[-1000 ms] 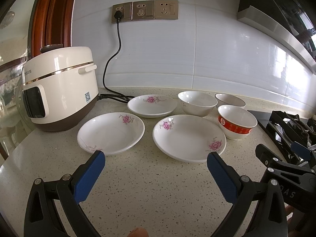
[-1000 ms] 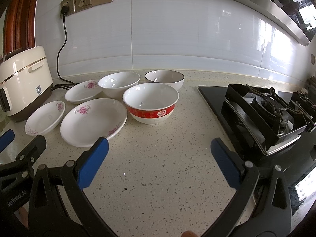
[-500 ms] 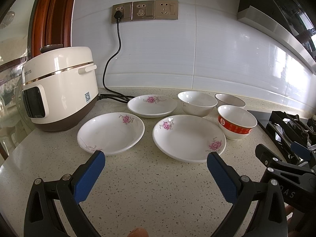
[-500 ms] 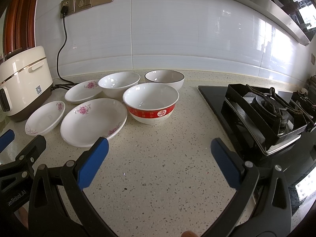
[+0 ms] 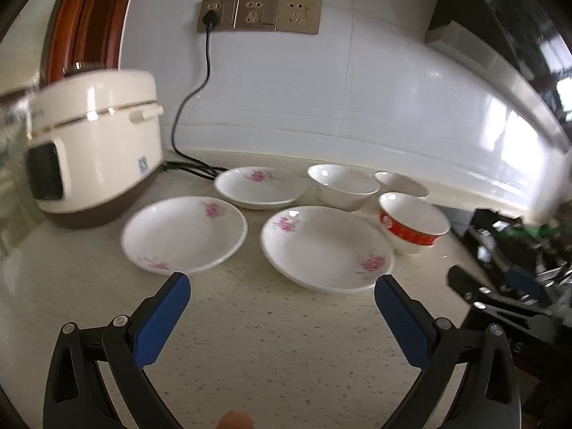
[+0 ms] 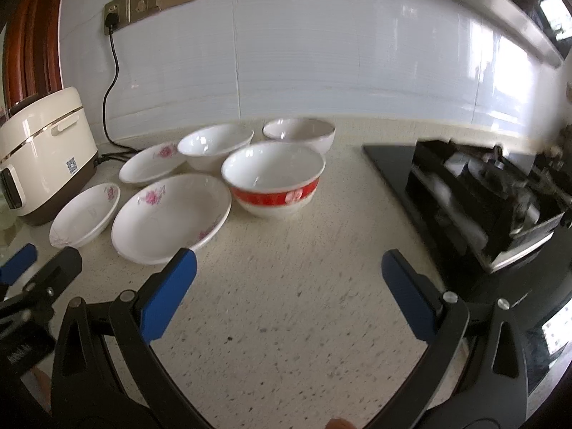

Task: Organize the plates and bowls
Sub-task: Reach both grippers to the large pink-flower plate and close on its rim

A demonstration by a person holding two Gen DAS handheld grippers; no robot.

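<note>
Three white plates with pink flowers lie on the speckled counter: a left plate (image 5: 184, 234), a far plate (image 5: 261, 187) and a larger near plate (image 5: 327, 248). Beside them stand a plain white bowl (image 5: 343, 186), a dark-rimmed bowl (image 5: 400, 184) and a red-banded bowl (image 5: 413, 222). The red-banded bowl (image 6: 273, 178) and the larger plate (image 6: 171, 216) also show in the right wrist view. My left gripper (image 5: 282, 316) is open and empty in front of the plates. My right gripper (image 6: 287, 291) is open and empty in front of the red-banded bowl.
A cream rice cooker (image 5: 93, 150) stands at the left, its black cord (image 5: 189, 103) running to a wall socket. A black gas hob (image 6: 482, 189) lies at the right. The tiled wall closes the back of the counter (image 6: 286, 321).
Both grippers have moved forward toward the dishes and both views are now motion-blurred. The dishes have not moved. Both grippers stay open.
</note>
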